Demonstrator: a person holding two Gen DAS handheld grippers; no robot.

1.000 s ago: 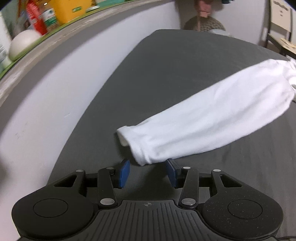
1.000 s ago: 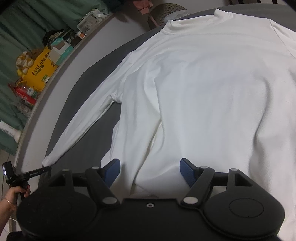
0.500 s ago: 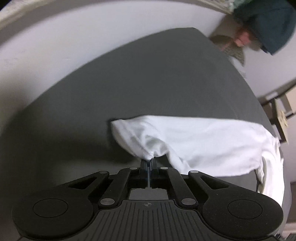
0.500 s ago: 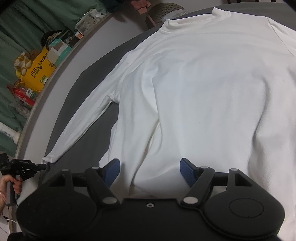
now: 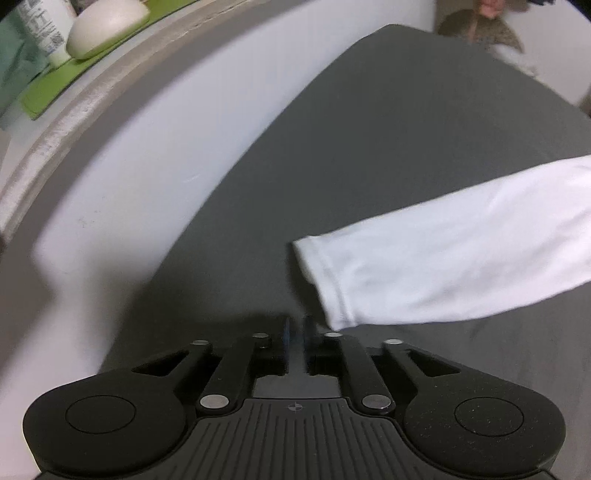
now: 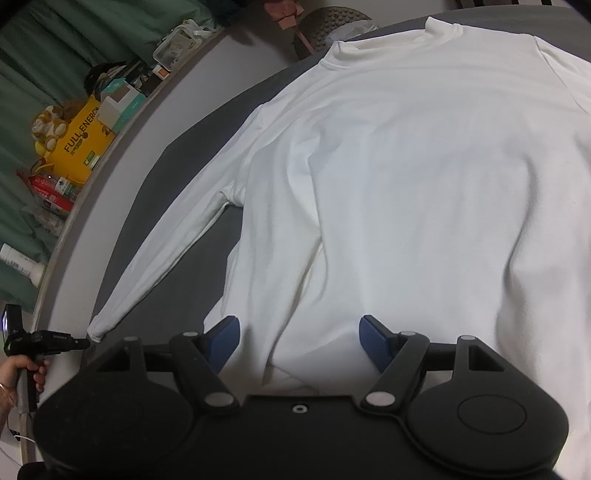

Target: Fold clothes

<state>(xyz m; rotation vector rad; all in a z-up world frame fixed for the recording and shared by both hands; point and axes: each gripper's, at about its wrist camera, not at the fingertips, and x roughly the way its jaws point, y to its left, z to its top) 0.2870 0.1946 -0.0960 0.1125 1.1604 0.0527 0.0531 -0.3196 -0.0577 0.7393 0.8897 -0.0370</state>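
A white long-sleeved shirt (image 6: 406,166) lies spread flat on a dark grey bed sheet (image 5: 369,129). Its left sleeve (image 5: 461,258) stretches out straight, and the cuff (image 5: 325,284) rests on the sheet just right of my left gripper (image 5: 295,326). That gripper's jaws are opening, a narrow gap apart, with nothing between them. In the right wrist view the left gripper's tip (image 6: 79,343) sits beside the cuff (image 6: 98,326), held by a person's hand (image 6: 22,373). My right gripper (image 6: 299,332) stands wide open over the shirt's hem, its pads not pressing the cloth.
A pale bed edge (image 5: 147,166) curves along the left of the sheet. Beyond it a ledge carries a green mat (image 5: 55,88), a white oval object (image 5: 107,27), a yellow box (image 6: 79,147) and several small packages. A round cushion (image 6: 332,26) lies past the bed's far end.
The left gripper closed on the cuff, lifted it, then let go; the sleeve now lies flat and straight and the jaws have parted a little. The right gripper has not moved.
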